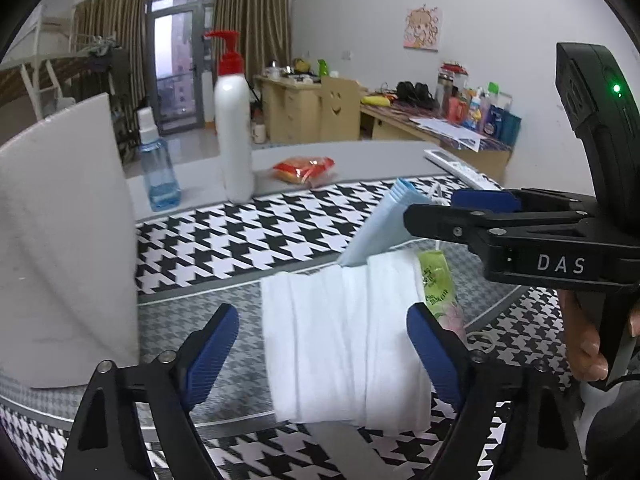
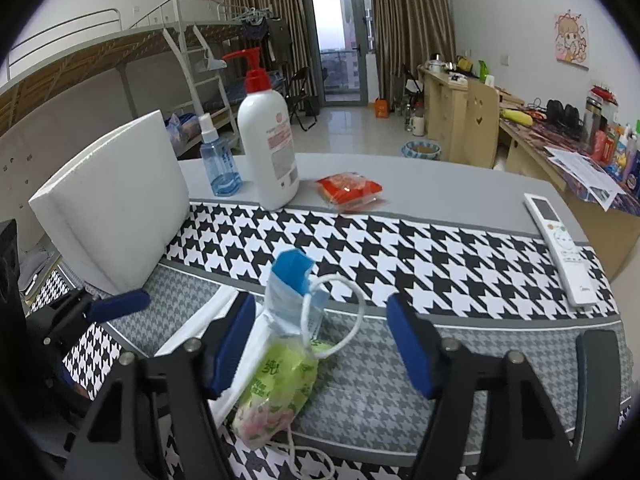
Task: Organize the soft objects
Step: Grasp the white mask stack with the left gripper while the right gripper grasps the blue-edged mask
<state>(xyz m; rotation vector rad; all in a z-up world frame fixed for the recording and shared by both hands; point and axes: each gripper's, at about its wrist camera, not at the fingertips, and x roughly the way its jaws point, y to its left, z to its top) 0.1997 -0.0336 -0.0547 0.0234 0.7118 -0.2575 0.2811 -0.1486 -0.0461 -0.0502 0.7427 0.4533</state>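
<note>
Landmark: the houndstooth mat [image 2: 400, 248] spread over the grey table [image 2: 440, 176]; every place below is given against it

White cloth [image 1: 344, 344]: a folded, soft white pad with lengthwise creases; it lies on the mat's fine grey-checked middle panel, flat and slightly skewed

Face mask [image 2: 294, 292]: pale blue, pleated, with a white ear loop curling out onto the mat; it stands tilted at the far end of the cloth, leaning over the green pack

Tissue pack [image 2: 276, 392]: yellow-green plastic wrap with pink flower print, crumpled soft; on the mat's grey panel, touching the cloth's right edge

Left gripper [image 1: 320, 360]: fingers spread wide apart; the cloth lies between the blue pads, the right pad at its edge, the left pad clear of it

Right gripper [image 2: 320, 344]: fingers apart, holding nothing; the mask and tissue pack sit between them, close by the left pad

Foam block [image 2: 116, 200]: white, upright on the mat's left edge

Beyond the mat's far edge: pump bottle [image 2: 268, 136], blue spray bottle [image 2: 218, 160], red snack packet [image 2: 348, 192]

Mat's right end: white remote [image 2: 560, 248]
</note>
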